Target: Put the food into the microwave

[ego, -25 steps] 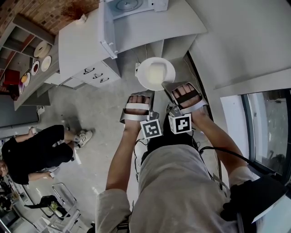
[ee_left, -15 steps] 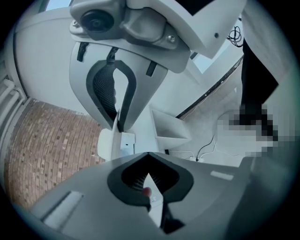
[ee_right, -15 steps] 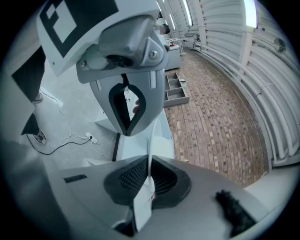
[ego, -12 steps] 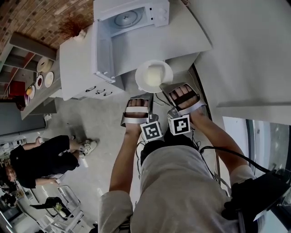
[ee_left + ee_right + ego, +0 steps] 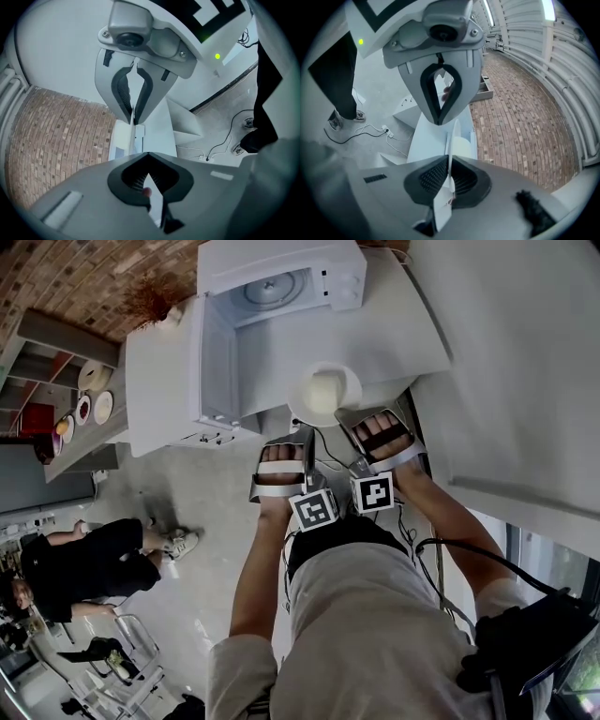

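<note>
left gripper [image 5: 149, 190]: pinched shut on plate [image 5: 296, 395] rim
right gripper [image 5: 447, 180]: clamped on same rim, alongside
food [image 5: 325, 390]: on plate, just short of microwave [image 5: 281, 287], slightly right of its open cavity
next: probably forward, slightly left, into cavity

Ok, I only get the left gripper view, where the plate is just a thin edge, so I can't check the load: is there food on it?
Observer: Yes. The head view shows a pale block of food in the middle of the white plate.
Operator: Is the microwave open?
Observer: Yes, the microwave has its door swung wide, at the picture's left of the cavity.
Operator: Anything inside already?
Observer: Only the round turntable shows in there, with nothing on it.
</note>
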